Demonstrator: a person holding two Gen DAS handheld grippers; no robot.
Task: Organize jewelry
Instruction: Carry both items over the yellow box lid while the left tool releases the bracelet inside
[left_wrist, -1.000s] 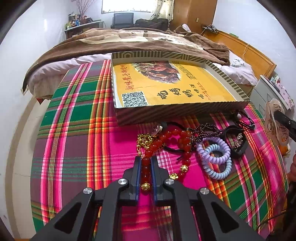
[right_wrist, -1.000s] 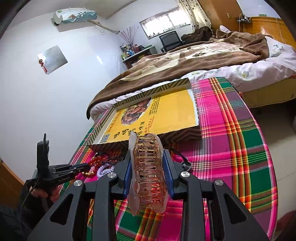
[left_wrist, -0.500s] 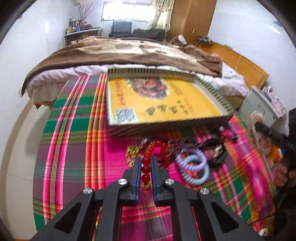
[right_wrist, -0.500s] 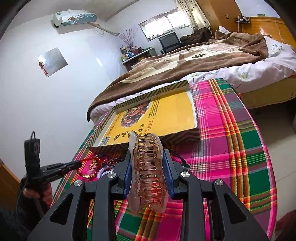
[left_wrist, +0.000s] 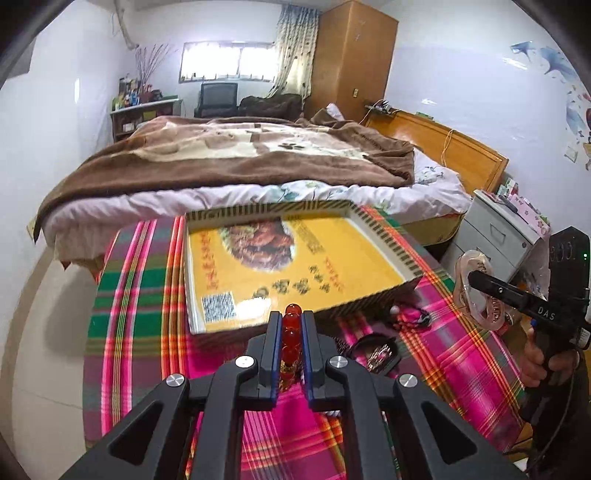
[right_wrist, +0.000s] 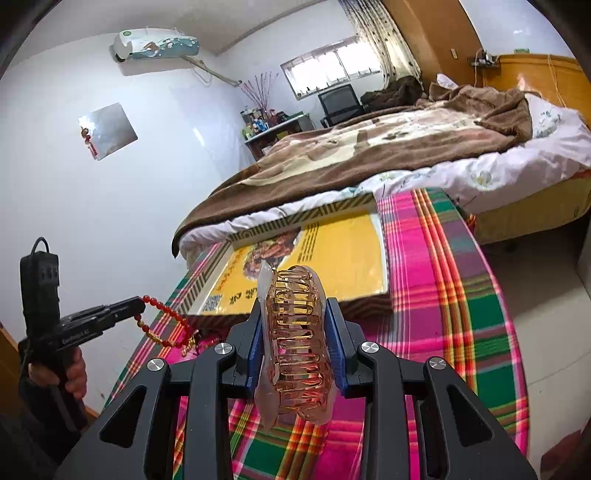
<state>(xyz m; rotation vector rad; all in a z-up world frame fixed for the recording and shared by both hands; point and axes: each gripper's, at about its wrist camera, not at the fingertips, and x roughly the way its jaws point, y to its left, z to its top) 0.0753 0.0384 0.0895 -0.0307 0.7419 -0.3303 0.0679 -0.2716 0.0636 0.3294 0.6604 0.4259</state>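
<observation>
My left gripper (left_wrist: 290, 318) is shut on a red bead bracelet (left_wrist: 290, 334), raised above the plaid cloth in front of the shallow yellow box (left_wrist: 388, 236). In the right wrist view the left gripper (right_wrist: 137, 305) shows at the left, with the bracelet (right_wrist: 166, 326) dangling from its tips, its lower end near the cloth. My right gripper (right_wrist: 295, 308) is shut on a clear amber hair claw (right_wrist: 295, 332), held upright over the cloth near the box (right_wrist: 332, 206). The left wrist view shows the claw (left_wrist: 478, 295) in the right gripper (left_wrist: 474, 276) at the far right.
A black watch (left_wrist: 376, 352) and a dark hair tie (left_wrist: 413, 317) lie on the plaid tablecloth (left_wrist: 140, 295) right of my left fingers. A bed with a brown blanket (left_wrist: 240, 155) stands behind the box. A grey drawer unit (left_wrist: 495, 240) is at the right.
My left gripper has risen with the red bead bracelet, lifting it off the jewelry pile, which has dropped out of sight below the fingers. The right gripper and its hair claw have stayed put.
</observation>
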